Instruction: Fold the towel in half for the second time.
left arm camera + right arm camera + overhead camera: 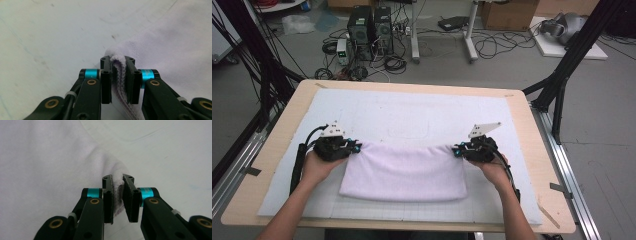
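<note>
Cloth [404, 172], pale lilac and folded into a wide rectangle, lay on the white mat [422, 112] covering the counter [532, 150], toward the near edge and about midway between the left and right edges. Left gripper [354, 147] had its jaws clamped on the cloth's far left corner; in the left gripper view the folded layers [118, 72] sat pinched between the pads (ribbed edges showing between them). Right gripper [458, 150] gripped the far right corner the same way, its jaws closed narrow on a bunched tip of fabric [117, 195]. Both held corners were drawn taut, the far edge sagging slightly between them.
</note>
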Demonstrator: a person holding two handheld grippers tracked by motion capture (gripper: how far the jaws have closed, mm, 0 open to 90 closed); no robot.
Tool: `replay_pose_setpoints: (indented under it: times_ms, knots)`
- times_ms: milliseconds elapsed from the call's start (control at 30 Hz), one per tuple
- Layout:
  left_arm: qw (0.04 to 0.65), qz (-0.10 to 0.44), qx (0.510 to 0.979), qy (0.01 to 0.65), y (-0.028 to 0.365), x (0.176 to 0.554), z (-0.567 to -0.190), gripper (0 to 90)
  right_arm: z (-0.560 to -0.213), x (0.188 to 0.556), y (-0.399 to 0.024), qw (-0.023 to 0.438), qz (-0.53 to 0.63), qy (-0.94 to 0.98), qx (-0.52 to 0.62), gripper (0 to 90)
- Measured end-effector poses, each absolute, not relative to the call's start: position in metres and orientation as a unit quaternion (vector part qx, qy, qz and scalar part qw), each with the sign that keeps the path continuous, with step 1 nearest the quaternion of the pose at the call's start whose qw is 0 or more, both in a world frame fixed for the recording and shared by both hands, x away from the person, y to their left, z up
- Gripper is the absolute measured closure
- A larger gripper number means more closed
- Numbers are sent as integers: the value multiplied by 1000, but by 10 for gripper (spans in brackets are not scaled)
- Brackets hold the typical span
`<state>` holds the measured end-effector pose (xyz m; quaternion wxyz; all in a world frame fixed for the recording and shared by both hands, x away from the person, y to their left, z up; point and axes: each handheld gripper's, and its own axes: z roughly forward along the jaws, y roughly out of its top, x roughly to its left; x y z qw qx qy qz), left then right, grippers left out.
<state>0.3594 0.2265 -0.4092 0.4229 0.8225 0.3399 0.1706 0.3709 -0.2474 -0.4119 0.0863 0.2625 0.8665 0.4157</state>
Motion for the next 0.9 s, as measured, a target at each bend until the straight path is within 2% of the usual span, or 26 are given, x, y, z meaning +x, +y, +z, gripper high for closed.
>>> replay_pose_setpoints:
  times_ms: [233, 433, 467, 533, 567, 633, 900]
  knots:
    - [423, 206, 805, 362, 222, 405, -388, 776, -387, 416, -251, 116, 419, 852, 291, 802]
    - [414, 208, 805, 371, 214, 439, -385, 772, -378, 450, -250, 128, 399, 853, 311, 801]
    - [408, 207, 806, 376, 213, 445, -387, 760, -379, 453, -250, 131, 401, 851, 312, 791]
    - [388, 213, 803, 400, 214, 452, -394, 665, -383, 460, -252, 133, 412, 842, 322, 678]
    - [384, 212, 800, 409, 215, 453, -396, 605, -386, 462, -252, 127, 413, 839, 330, 642]
    - [386, 198, 801, 412, 220, 451, -400, 575, -390, 463, -253, 114, 408, 840, 338, 607]
    - [420, 176, 808, 375, 225, 420, -403, 588, -394, 440, -251, 109, 416, 840, 331, 544]
